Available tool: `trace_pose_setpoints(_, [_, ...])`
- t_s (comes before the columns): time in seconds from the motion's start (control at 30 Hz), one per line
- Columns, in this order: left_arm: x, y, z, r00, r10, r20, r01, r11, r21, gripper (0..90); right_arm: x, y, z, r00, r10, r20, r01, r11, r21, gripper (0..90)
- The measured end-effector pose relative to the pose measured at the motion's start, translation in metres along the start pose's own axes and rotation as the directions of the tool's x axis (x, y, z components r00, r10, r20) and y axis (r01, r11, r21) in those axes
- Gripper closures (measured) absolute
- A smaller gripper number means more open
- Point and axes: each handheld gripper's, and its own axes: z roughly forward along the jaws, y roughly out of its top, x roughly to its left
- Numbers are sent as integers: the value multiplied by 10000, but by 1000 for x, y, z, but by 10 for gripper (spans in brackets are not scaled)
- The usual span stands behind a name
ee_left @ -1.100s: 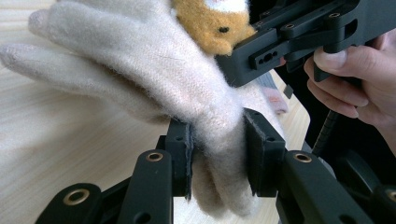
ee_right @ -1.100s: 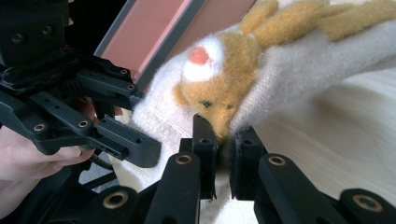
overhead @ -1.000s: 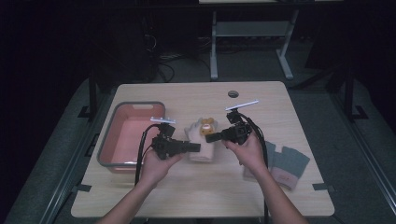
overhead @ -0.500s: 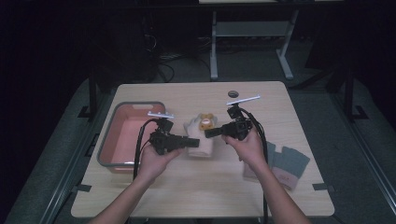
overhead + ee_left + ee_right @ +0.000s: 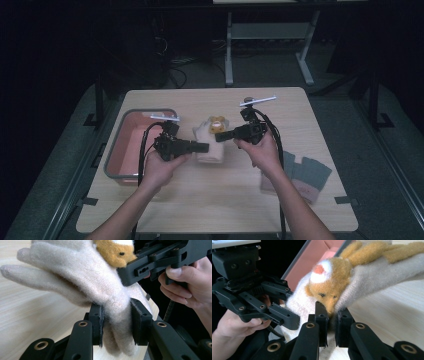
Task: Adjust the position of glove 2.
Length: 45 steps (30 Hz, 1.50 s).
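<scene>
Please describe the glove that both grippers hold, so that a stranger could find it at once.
On the wooden table, just right of the pink tray, the left gripper and right gripper pinch a cream wool glove. Unlike the grey gloves at the table's right edge, it carries an orange animal face.

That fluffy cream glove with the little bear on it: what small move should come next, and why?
Probably carry the glove left toward the pink bin. Both tongs, left and right, already pinch it, and the bin sits open beside it.
</scene>
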Motion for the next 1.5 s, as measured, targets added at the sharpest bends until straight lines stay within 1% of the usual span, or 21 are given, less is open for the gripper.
trace_pose_setpoints(0.03, [-1, 1, -2, 10000, -53, -26, 53, 10000, -12, 665, 1, 1, 0, 10000, 21, -27, -21, 10000, 5, 825])
trace_pose_setpoints(0.17, [2, 5, -9, 10000, 22, 20, -22, 10000, -89, 665, 6, 7, 2, 9999, 39, -122, -39, 10000, -15, 825])
trace_pose_setpoints(0.2, [1, 5, -11, 10000, -84, 21, 84, 9999, -125, 665, 7, 9, 2, 9999, 25, -134, -25, 10000, -27, 825])
trace_pose_setpoints(0.23, [3, 6, -13, 10000, 53, 2, -53, 9999, -103, 665, 8, 10, 3, 9998, -111, -154, 109, 9999, -106, 825])
trace_pose_setpoints(0.27, [2, 6, -14, 10000, -34, -6, 34, 9999, -136, 665, 9, 11, 4, 9998, -64, -191, 62, 9999, -98, 825])
trace_pose_setpoints(0.33, [4, 7, -18, 10000, 36, -43, -36, 9999, -127, 665, 10, 13, 7, 9997, -53, -251, 51, 9999, -93, 825])
trace_pose_setpoints(0.37, [4, 8, -19, 10000, -34, -28, 34, 9999, -139, 665, 10, 14, 8, 9996, -52, -288, 49, 10000, -86, 825])
trace_pose_setpoints(0.43, [5, 9, -23, 10000, -15, -11, 14, 9998, -175, 665, 12, 17, 9, 9994, 15, -338, -17, 10000, -70, 825])
trace_pose_setpoints(0.53, [6, 11, -27, 10000, 64, -33, -65, 9998, -214, 665, 15, 20, 11, 9992, -79, -392, 75, 9999, -103, 825])
trace_pose_setpoints(0.57, [6, 12, -28, 10000, -4, -24, 4, 9997, -255, 665, 16, 22, 11, 9991, -100, -402, 95, 9999, -131, 825])
trace_pose_setpoints(0.8, [8, 17, -34, 10000, -48, -8, 48, 9994, -357, 665, 19, 29, 13, 9985, -66, -545, 57, 9999, -155, 825])
trace_pose_setpoints(0.87, [8, 18, -36, 10000, 42, 1, -42, 9994, -343, 665, 21, 31, 13, 9985, -47, -554, 38, 9998, -172, 825])
trace_pose_setpoints(1.03, [9, 20, -41, 10000, 39, -9, -39, 9992, -396, 665, 22, 35, 14, 9976, 3, -696, -18, 9998, -214, 825])
trace_pose_setpoints(1.07, [10, 21, -42, 9999, 122, 6, -122, 9992, -386, 666, 23, 35, 15, 9977, -26, -676, 12, 9998, -202, 825])
trace_pose_setpoints(1.1, [10, 21, -43, 10000, -27, 48, 29, 9990, -448, 665, 24, 36, 15, 9976, -17, -696, 0, 9997, -238, 825])
trace_pose_setpoints(1.17, [11, 21, -45, 9999, -110, 87, 114, 9987, -492, 666, 25, 38, 16, 9975, -60, -701, 44, 9997, -225, 825])
trace_pose_setpoints(1.2, [12, 22, -46, 10000, -37, 71, 40, 9990, -454, 666, 26, 39, 16, 9976, -81, -686, 66, 9997, -221, 825])
trace_pose_setpoints(1.27, [13, 22, -49, 9999, -83, 63, 86, 9984, -558, 666, 28, 42, 18, 9978, -87, -661, 73, 9997, -212, 825])
trace_pose_setpoints(1.37, [14, 23, -53, 9999, -94, 37, 96, 9981, -612, 666, 30, 45, 21, 9970, -69, -772, 53, 9998, -211, 825])
trace_pose_setpoints(1.4, [15, 24, -55, 10000, -20, -4, 20, 9983, -580, 667, 30, 46, 22, 9966, -84, -815, 66, 9997, -219, 825])
trace_pose_setpoints(1.5, [17, 24, -60, 9999, -140, -13, 139, 9977, -656, 667, 32, 49, 26, 9962, -129, -867, 109, 9997, -229, 825])
